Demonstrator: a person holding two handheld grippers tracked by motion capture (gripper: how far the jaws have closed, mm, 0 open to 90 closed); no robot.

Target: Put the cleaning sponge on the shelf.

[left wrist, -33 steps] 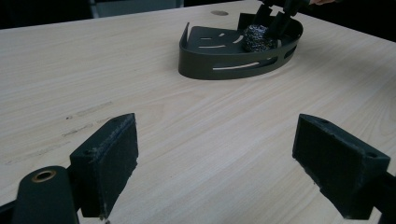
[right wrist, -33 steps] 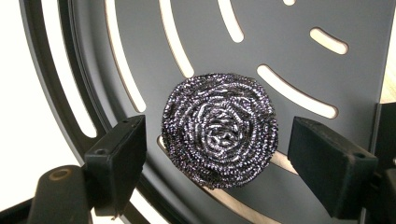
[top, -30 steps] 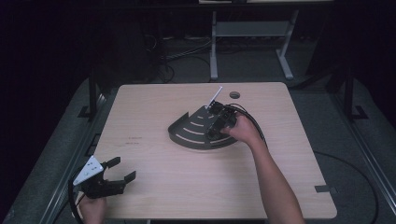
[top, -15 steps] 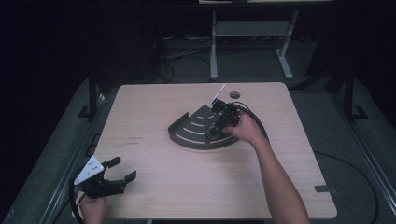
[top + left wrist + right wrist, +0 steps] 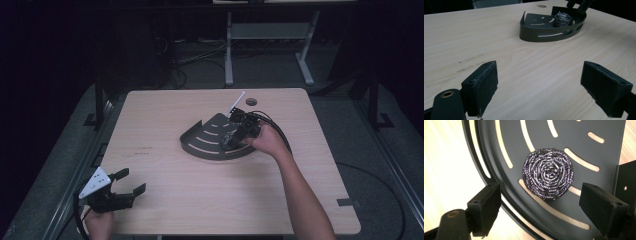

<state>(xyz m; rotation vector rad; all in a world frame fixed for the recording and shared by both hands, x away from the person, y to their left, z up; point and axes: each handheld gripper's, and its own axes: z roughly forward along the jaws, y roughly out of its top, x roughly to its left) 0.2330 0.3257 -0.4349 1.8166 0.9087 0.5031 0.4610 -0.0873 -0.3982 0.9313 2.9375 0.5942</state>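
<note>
— Where's the right gripper (image 5: 539, 212) on your feed?

— Over the dark fan-shaped tray (image 5: 200, 145), at its right side in the high view. Through its own camera I look straight down on a steel-wool scourer (image 5: 548, 173) lying on the slotted tray floor. The jaws stand wide apart with nothing between the pads — the scourer sits just past them, untouched as far as I can tell.

— And the left?

— My left gripper (image 5: 127, 184) rests near the table's (image 5: 165, 105) front-left corner, well apart from the tray. Jaws spread wide, holding nothing; bare wood shows between them. From there I see the tray (image 5: 534, 35) farther off with the scourer (image 5: 563, 19) inside, by its right end.
</note>
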